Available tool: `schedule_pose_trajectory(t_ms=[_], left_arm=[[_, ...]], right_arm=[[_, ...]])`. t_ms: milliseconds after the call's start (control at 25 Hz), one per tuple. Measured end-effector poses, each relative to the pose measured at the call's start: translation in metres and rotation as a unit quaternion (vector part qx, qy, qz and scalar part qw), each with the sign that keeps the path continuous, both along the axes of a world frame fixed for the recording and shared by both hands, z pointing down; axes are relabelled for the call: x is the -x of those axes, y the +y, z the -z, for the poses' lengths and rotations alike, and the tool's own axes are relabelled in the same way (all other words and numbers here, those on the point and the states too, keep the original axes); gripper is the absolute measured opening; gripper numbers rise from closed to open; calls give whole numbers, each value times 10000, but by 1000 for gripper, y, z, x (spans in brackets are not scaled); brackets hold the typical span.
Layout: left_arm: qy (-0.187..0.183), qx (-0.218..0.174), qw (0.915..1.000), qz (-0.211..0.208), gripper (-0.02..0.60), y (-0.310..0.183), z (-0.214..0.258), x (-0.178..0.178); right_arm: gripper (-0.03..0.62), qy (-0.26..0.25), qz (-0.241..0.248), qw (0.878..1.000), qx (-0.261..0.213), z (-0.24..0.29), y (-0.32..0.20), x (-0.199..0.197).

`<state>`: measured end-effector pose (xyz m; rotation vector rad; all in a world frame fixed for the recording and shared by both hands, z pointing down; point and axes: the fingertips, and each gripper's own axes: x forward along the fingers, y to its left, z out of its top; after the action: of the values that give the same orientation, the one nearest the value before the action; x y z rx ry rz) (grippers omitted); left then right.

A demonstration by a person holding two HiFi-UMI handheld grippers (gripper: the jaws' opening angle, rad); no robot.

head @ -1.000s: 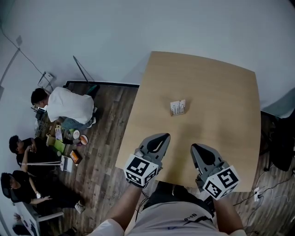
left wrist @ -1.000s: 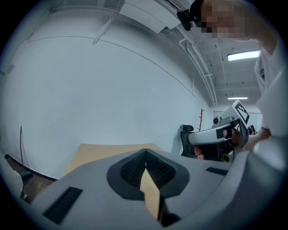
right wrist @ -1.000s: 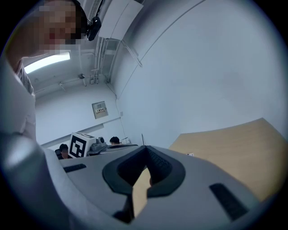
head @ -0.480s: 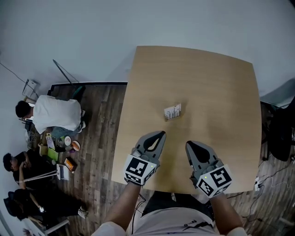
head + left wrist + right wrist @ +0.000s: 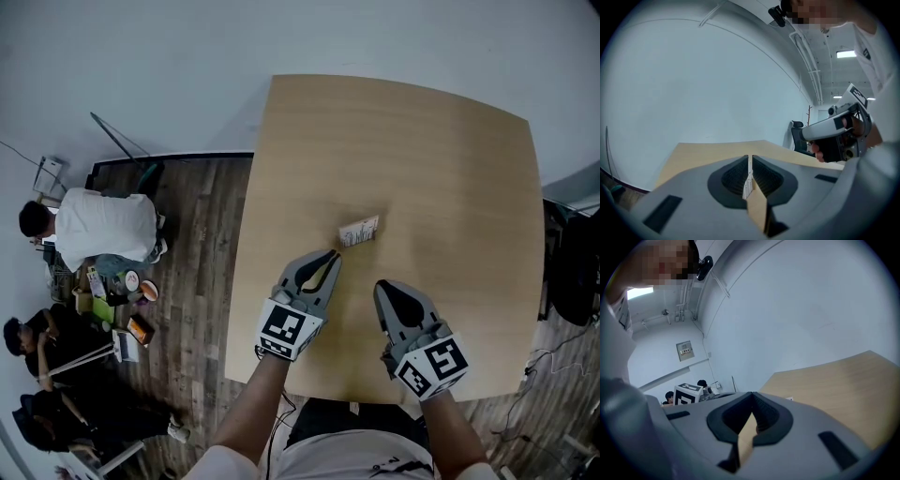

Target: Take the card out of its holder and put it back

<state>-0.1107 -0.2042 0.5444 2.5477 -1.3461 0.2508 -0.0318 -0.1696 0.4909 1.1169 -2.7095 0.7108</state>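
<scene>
A small white card in its holder [image 5: 358, 231] stands near the middle of the light wooden table [image 5: 450, 159]. My left gripper [image 5: 330, 255] points at it from just short of its near left side and is not touching it. Its jaws are shut to a thin slit with nothing gripped. In the left gripper view the card [image 5: 748, 183] shows through that slit, beyond my left gripper [image 5: 750, 160]. My right gripper [image 5: 382, 287] hovers further back over the table's front part, shut and empty. In its own view, my right gripper [image 5: 752, 394] has its tips together.
Several people [image 5: 103, 225] sit on the dark wooden floor to the left, among small things [image 5: 131, 286]. A black chair [image 5: 572, 272] stands past the table's right edge. The table's front edge [image 5: 319, 394] runs under my forearms. A pale wall lies beyond the far edge.
Both grippers have moved forward over the table, and the left tip now lies much nearer the card holder. The head view has shifted, so the table sits higher and larger.
</scene>
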Motion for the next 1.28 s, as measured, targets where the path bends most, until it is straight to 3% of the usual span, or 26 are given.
schedule_pose_trajectory(t_ms=[160,480,840,1000,1280], left_arm=[[-28,121,9999,-99,97,-19,-25,2],[-49,437,9984,-363,140,-42,-77,0],[-21,468,9950,-887,135,-57,-95,-20],[-25,441,9945,-952,60,-58,-98,-19],[312,408,9931,-1058,26,-53,-89,-28]], right_arm=[[12,28,-3,9999,98,-13,-7,3],[12,119,-95,9995,272,-31,-14,0],[12,204,-177,9987,441,-45,-15,-13],[12,228,-159,9984,489,-48,-11,-13],[12,267,-184,9981,532,-49,-6,-20]])
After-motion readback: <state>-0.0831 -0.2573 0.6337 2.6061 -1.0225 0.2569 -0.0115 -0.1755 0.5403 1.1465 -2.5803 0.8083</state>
